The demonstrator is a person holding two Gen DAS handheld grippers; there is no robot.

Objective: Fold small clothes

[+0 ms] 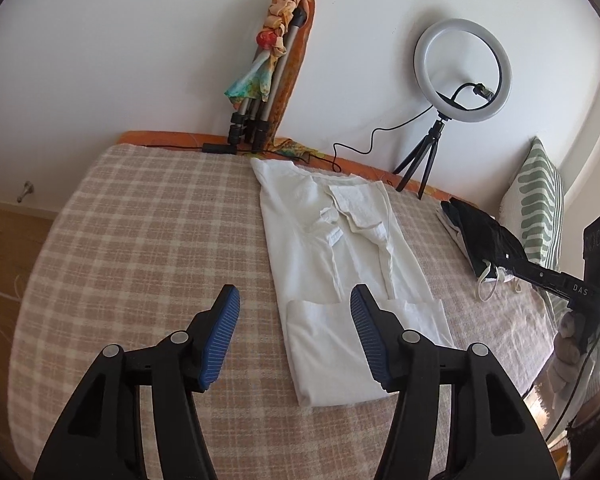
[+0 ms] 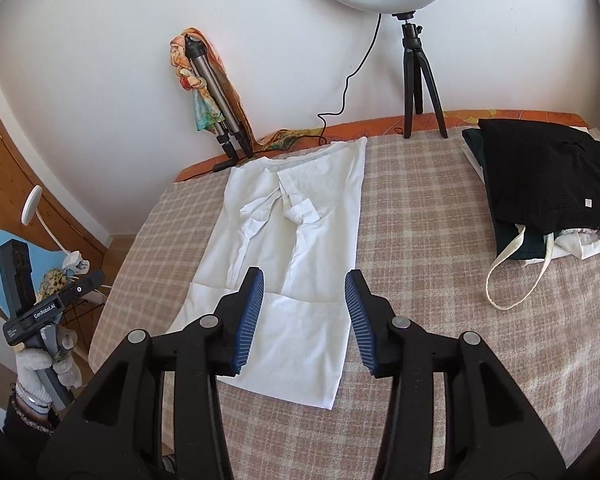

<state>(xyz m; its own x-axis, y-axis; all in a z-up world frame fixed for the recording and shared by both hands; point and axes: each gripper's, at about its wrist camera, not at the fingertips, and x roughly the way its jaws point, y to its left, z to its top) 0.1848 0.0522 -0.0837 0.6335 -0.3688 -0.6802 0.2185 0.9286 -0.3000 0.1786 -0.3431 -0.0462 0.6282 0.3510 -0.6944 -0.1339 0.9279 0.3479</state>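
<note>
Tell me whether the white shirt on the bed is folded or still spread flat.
Partly folded: the white shirt has its sleeves tucked inward and its bottom hem turned up over the body, lying on the checked blanket.

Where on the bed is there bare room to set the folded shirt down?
Bare checked blanket lies left of the white shirt, out to the bed's edge. A narrower strip runs between shirt and the dark clothes pile. Crowded: the far edge, with tripod, ring light and cable.
</note>
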